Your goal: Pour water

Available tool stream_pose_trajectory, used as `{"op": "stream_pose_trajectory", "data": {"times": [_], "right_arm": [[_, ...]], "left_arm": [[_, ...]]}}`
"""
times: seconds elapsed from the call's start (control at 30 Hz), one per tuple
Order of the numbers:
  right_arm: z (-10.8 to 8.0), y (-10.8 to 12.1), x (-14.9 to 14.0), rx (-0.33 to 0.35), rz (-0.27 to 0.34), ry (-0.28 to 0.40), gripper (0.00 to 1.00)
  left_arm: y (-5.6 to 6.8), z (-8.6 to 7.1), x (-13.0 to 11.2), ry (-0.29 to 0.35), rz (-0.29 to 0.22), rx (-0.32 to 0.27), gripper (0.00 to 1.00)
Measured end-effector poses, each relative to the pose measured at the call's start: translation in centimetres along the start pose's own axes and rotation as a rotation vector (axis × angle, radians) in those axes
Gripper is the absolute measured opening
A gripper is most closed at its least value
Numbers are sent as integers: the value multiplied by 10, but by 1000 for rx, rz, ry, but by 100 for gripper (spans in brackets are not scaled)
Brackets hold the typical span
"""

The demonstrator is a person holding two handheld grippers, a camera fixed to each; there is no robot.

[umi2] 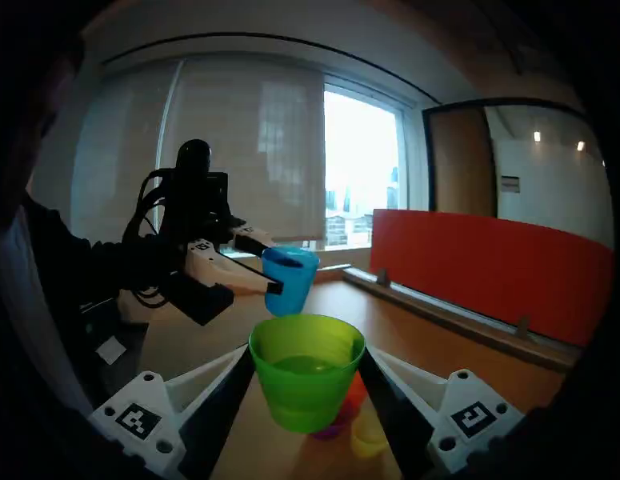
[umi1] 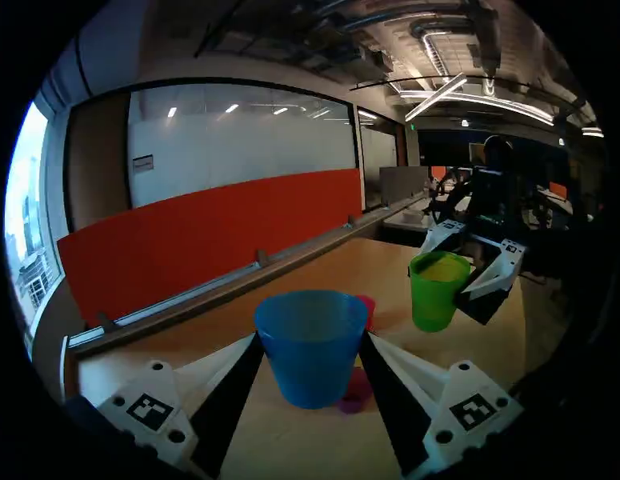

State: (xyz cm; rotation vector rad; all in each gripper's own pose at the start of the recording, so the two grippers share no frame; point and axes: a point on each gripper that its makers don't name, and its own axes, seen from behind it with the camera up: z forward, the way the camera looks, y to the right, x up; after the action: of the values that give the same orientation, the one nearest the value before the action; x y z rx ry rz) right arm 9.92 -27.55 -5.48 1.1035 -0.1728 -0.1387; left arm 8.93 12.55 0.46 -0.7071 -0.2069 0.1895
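Observation:
My left gripper is shut on a blue cup, held upright above the wooden table. Farther off in the left gripper view, the green cup hangs in the other gripper. My right gripper is shut on that green cup, upright, with liquid visible inside. Across from it in the right gripper view, the blue cup sits in the left gripper, held by a person's hand. The two cups are apart, both lifted off the table.
Small cups stand on the table below the held ones: a purple one and a red one; purple, orange and yellow ones too. An orange partition with a rail borders the table's far side. A person stands at the left.

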Motion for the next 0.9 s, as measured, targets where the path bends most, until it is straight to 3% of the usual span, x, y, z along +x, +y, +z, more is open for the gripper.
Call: {"op": "stream_pose_trajectory", "data": {"times": [0.9], "right_arm": [[-7, 5, -42, 29, 10, -121, 90]], "left_arm": [[11, 13, -73, -170, 91, -44, 84]]}}
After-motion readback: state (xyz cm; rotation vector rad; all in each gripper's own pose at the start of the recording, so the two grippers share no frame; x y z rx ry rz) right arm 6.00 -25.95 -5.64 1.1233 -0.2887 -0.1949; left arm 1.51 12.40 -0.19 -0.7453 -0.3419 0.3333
